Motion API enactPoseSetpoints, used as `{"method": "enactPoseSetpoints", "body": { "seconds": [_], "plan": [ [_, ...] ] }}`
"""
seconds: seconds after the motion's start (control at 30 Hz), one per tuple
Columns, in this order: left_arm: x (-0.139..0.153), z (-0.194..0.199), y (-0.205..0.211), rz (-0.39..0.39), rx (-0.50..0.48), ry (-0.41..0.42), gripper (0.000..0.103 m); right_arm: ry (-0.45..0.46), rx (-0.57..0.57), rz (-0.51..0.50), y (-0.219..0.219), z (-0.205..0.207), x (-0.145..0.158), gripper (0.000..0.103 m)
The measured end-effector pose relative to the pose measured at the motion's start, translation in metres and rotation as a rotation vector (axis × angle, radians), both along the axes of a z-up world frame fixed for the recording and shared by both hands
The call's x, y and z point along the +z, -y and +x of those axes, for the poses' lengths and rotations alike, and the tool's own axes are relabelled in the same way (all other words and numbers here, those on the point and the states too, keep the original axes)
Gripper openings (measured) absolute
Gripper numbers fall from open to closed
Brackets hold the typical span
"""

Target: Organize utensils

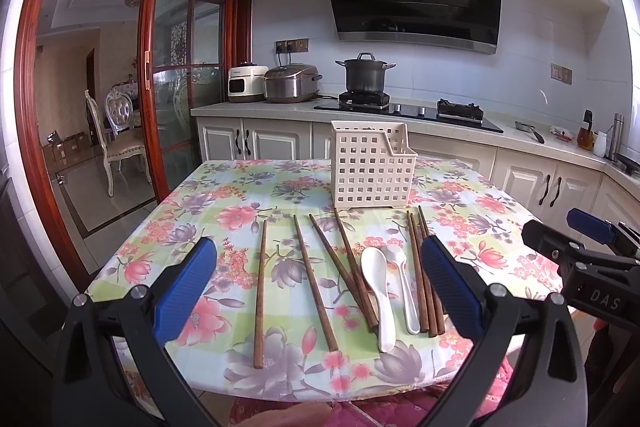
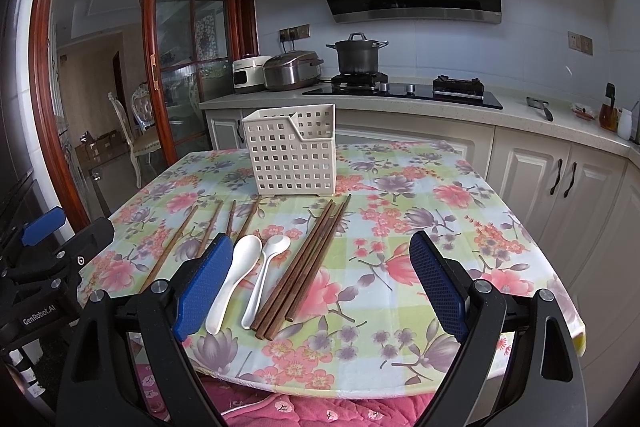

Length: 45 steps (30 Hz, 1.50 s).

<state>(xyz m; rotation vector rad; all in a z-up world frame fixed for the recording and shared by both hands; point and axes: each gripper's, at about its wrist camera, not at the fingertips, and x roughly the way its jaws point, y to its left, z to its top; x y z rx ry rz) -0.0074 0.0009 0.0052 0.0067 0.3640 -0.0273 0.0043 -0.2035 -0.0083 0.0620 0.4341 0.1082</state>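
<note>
Overhead, both grippers hung above the near edge of a table (image 1: 192, 187) covered in a floral cloth. Left gripper (image 1: 320, 291): jaws spread wide, nothing between the blue pads, not touching any utensil. Right gripper (image 2: 320, 287): jaws likewise released and empty, hovering over the spoons and the right-hand chopsticks.

Utensils lay flat on the cloth, handles toward the near edge. Four brown chopsticks (image 1: 316, 283) were fanned out on the left, the two rightmost crossing near their lower ends. Just beside them lay two white spoons (image 1: 380, 291), bowls pointing away, side by side. A tight bundle of chopsticks (image 2: 304, 263) lay just right of the spoons; exact count could not be told.

Behind the utensils stood a cream perforated basket (image 1: 370, 167), upright. Its inside could not be seen clearly.
</note>
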Motion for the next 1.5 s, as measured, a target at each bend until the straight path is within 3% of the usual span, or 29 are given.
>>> {"method": "enactPoseSetpoints", "body": {
  "seconds": [0.8,1.1,1.33,1.5],
  "plan": [
    [0.002,-0.001,-0.002,-0.008,-0.004,0.007,0.098,-0.003,0.003,0.008,-0.002,-0.001,-0.003,0.085],
    [-0.003,0.003,-0.007,-0.029,-0.001,-0.022,0.098,-0.045,0.008,0.02,0.0,0.009,-0.01,0.085],
    [-0.018,0.036,-0.027,-0.069,0.024,-0.151,0.098,-0.107,0.001,0.014,0.005,0.038,-0.021,0.085],
    [-0.032,0.072,-0.039,-0.024,0.032,-0.259,0.098,-0.177,0.004,0.048,0.014,0.068,-0.037,0.085]
  ]
}}
